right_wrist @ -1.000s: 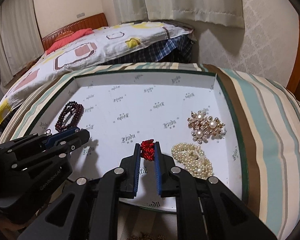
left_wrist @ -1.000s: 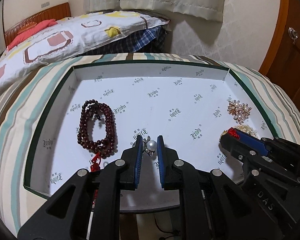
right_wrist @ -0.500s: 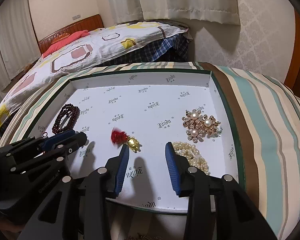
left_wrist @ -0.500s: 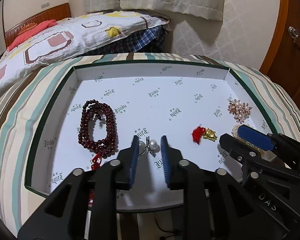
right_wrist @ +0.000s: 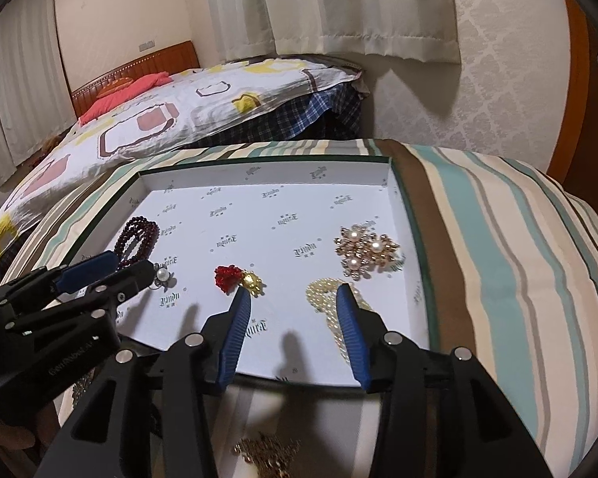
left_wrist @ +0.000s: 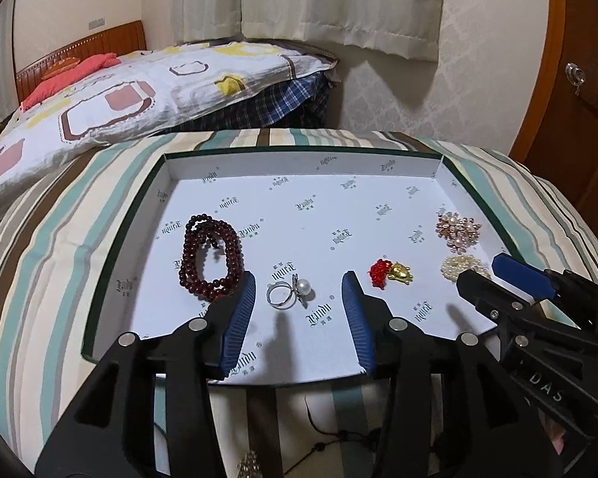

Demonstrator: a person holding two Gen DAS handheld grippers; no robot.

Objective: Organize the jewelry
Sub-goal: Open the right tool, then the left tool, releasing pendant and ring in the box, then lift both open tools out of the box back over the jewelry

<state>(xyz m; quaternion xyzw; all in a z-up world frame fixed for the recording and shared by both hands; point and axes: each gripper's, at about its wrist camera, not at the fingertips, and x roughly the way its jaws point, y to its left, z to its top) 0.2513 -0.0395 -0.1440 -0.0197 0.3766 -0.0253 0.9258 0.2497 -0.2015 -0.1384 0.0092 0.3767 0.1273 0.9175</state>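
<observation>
On the striped bedcover (left_wrist: 79,239) sits a shallow white tray (left_wrist: 299,167) with a dark green rim, its low walls closing the far, left and right sides. I see plenty of bare printed floor through the middle and far half of it; the jewelry keeps to the near half.

At the left lies a coiled dark red bead strand (left_wrist: 211,257), close to the left wall. Just right of it rests a silver pearl ring (left_wrist: 291,292), flat on the tray floor. Right of centre is a gold charm with a red knot (left_wrist: 390,273). Near the right wall I have a gold pearl brooch (right_wrist: 364,251) and, nearer to me, a heap of small cream pearls (right_wrist: 331,298).

My left gripper (left_wrist: 299,290) has just been opening; its jaws stand apart, the ring lies loose between the blue fingertips (left_wrist: 245,298), and neither pad touches it. My right gripper (right_wrist: 293,298) has also just been opening and grips nothing: the charm lies just beyond its left fingertip, the pearl heap partly hidden behind its right one. Whether that finger touches the pearls I cannot tell.

Loose gold jewelry (right_wrist: 265,452) shows below the tray's near edge.
</observation>
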